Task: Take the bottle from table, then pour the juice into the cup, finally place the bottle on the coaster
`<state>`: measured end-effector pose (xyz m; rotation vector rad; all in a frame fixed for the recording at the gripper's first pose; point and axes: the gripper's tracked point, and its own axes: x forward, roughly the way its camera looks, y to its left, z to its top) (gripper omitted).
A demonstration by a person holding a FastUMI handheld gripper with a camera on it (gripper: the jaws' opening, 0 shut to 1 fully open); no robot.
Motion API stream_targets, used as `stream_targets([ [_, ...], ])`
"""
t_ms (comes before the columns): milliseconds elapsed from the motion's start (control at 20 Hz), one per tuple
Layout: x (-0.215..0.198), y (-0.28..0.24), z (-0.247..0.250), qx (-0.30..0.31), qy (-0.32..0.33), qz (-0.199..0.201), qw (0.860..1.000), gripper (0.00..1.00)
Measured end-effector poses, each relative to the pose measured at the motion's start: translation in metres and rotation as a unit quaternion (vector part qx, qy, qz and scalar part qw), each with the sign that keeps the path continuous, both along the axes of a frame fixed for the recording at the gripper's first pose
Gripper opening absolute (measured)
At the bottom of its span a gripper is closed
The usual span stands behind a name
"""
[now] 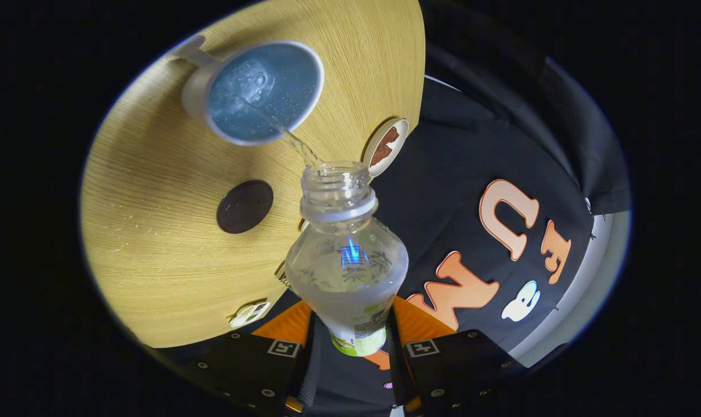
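Note:
My gripper (350,341) is shut on a clear plastic bottle (346,260), both fingers pressing its labelled body. The bottle is uncapped and tilted, its open mouth pointing ahead toward a white cup (258,92) on the wooden table (153,243). A thin clear stream (297,145) runs from the bottle's mouth into the cup, which holds bubbly liquid and has its handle on the far side. A dark round coaster (244,206) lies on the table between the cup and my fingers, left of the bottle's neck.
A small white round dish with brown pieces (385,146) sits at the table's edge, just beyond the bottle's mouth. A small white and green object (249,313) lies at the table's near edge by the left finger. The booth's black cloth wall (501,174) rises past the table.

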<state>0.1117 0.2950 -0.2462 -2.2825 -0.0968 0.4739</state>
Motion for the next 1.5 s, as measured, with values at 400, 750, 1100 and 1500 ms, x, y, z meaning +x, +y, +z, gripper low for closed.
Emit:
stream_targets([
  [400, 0.002, 0.007, 0.008, -0.007, -0.002, 0.006, 1.0, 0.51],
  [750, -0.001, 0.016, 0.01, -0.013, 0.002, 0.017, 1.0, 0.51],
  [1100, 0.001, 0.01, -0.001, -0.011, 0.009, 0.007, 1.0, 0.52],
  [1500, -0.002, -0.007, -0.018, 0.044, 0.028, -0.02, 0.998, 0.52],
])
